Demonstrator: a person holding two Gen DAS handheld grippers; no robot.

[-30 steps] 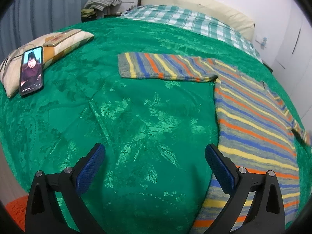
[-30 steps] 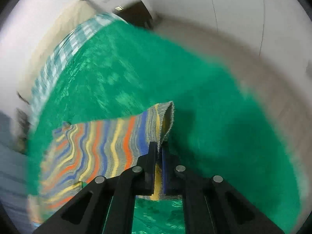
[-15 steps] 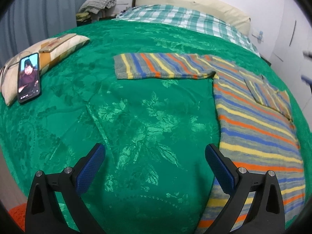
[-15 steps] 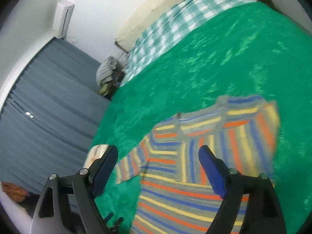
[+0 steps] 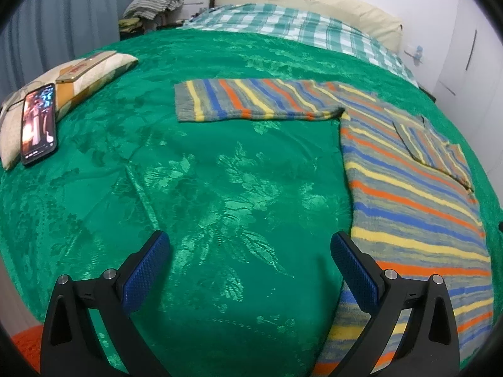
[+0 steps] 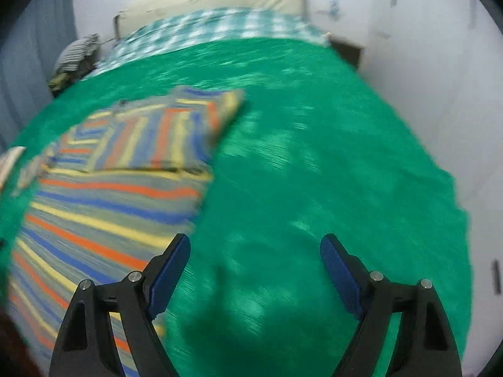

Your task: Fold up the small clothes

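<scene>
- Nearest in the left wrist view, the left black two-finger gripper with blue ribbed pads [image 5: 250,264] stands spread wide with nothing between its fingers, above the green floral-patterned satin bedspread [image 5: 195,188].
- In the right wrist view, the right black gripper with blue pads [image 6: 254,265] is likewise released and empty over the same bedspread [image 6: 314,172]; this view is motion-blurred.
- The grey knitted sweater with orange, yellow and blue stripes [image 5: 408,194] lies flat on the bedspread, on the right of the left view, its hem edge just beside the left gripper's right finger.
- Only the left view shows one sleeve stretched straight out across the bedspread towards the left.
- The right view shows the other sleeve folded inward, lying on top of the sweater [image 6: 103,207] body; the left view shows it too, as a smaller patch near the far edge.
- Only the left view shows a black smartphone with a lit screen [image 5: 38,124] leaning on a beige patterned cushion [image 5: 91,72] at the left.
- Farthest, both views show a green-and-white checked blanket [image 5: 283,28] and a cream padded headboard [image 5: 314,0].
</scene>
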